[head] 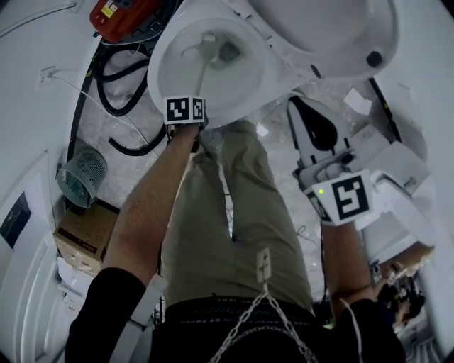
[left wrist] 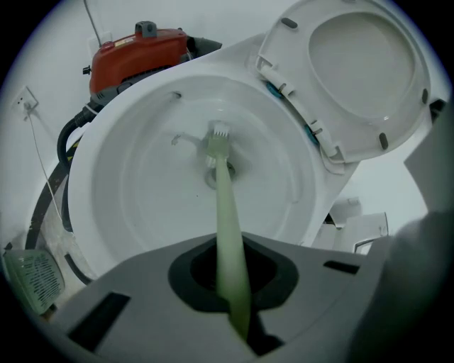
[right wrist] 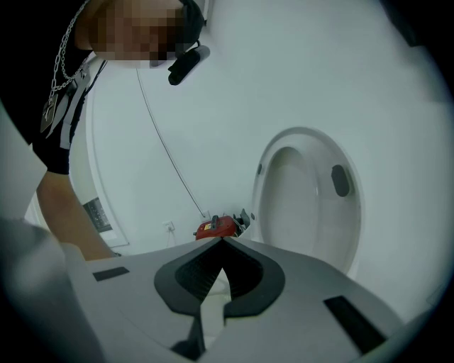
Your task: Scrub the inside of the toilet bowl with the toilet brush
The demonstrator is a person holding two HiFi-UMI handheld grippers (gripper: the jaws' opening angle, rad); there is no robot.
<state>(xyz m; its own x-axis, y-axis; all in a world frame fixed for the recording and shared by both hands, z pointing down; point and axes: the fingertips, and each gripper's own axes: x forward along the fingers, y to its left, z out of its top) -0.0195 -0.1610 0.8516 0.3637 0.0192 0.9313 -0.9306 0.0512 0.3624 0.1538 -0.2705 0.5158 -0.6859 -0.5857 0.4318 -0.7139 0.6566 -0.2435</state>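
The white toilet bowl (head: 177,64) stands open at the top of the head view, and in the left gripper view the bowl (left wrist: 135,177) fills the middle. A pale green toilet brush (left wrist: 225,213) runs from my left gripper (left wrist: 230,283) down into the bowl. Its bristle head (left wrist: 218,136) rests near the drain at the bottom. The left gripper (head: 190,106) is shut on the brush handle, just above the bowl's near rim. My right gripper (head: 301,106) hovers to the right of the bowl. In its own view the right gripper (right wrist: 221,242) is shut and holds nothing.
The seat and lid (left wrist: 362,71) stand raised behind the bowl. A red machine (head: 120,14) with black hoses (head: 113,88) sits left of the toilet. A round mesh fan (head: 81,174) and a cardboard box (head: 85,234) lie further left. The person's legs (head: 234,213) stand before the bowl.
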